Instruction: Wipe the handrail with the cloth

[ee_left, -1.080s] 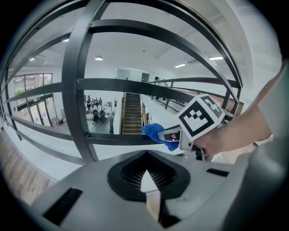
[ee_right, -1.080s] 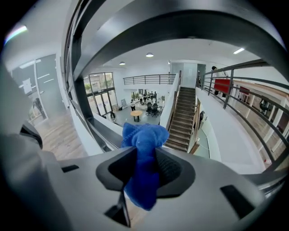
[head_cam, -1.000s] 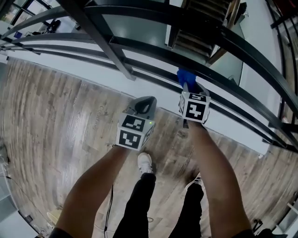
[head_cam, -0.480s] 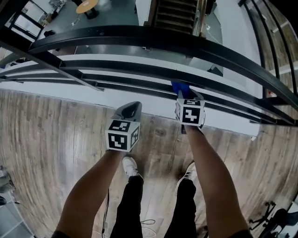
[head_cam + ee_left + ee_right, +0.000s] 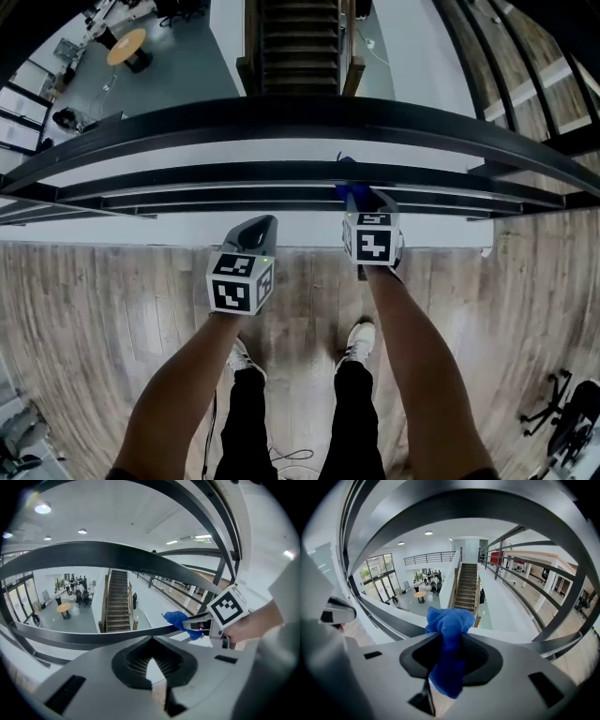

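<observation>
R gripper [image 5: 449, 667] clamped on blue cloth [image 5: 447, 625] by lower rail [image 5: 234, 173], below the handrail [image 5: 281, 117]. L gripper [image 5: 152, 670] closed, empty. Risk: cloth snagging, pulling loose, dropping downstairs.

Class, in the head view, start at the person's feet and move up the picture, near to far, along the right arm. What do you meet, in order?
Right shoe → right gripper → cloth → handrail → staircase.

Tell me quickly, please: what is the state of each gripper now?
Left gripper: shut, holding nothing.
Right gripper: shut on the blue cloth.
</observation>
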Motion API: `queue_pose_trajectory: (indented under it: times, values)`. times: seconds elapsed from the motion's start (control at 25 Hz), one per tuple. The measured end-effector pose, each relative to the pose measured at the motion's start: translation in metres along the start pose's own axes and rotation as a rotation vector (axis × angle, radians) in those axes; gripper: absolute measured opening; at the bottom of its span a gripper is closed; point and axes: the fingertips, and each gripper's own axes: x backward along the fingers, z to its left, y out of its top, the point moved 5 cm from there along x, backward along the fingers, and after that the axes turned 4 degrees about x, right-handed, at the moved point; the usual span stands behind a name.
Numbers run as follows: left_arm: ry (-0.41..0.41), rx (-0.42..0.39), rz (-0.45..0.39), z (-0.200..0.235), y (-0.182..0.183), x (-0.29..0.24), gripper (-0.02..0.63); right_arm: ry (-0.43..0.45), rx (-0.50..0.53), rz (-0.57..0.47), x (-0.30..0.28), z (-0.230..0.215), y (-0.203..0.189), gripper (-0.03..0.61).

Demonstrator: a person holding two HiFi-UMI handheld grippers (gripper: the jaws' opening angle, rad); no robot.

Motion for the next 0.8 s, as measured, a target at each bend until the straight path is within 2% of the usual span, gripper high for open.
queue_pose_trajectory:
  times: [0.32, 0.8]
  values:
    - [-0.047, -0.060, 0.033, -0.110, 0.014, -0.068, -0.002, -0.072, -0.079, 0.004, 0.028, -0.140, -0.041, 0.132]
    - [-0.134, -0.095, 0.021, -0.263, 0.038, -0.138, -0.002, -0.176, -0.135, -0.017, 0.070, -0.337, -0.093, 0.132]
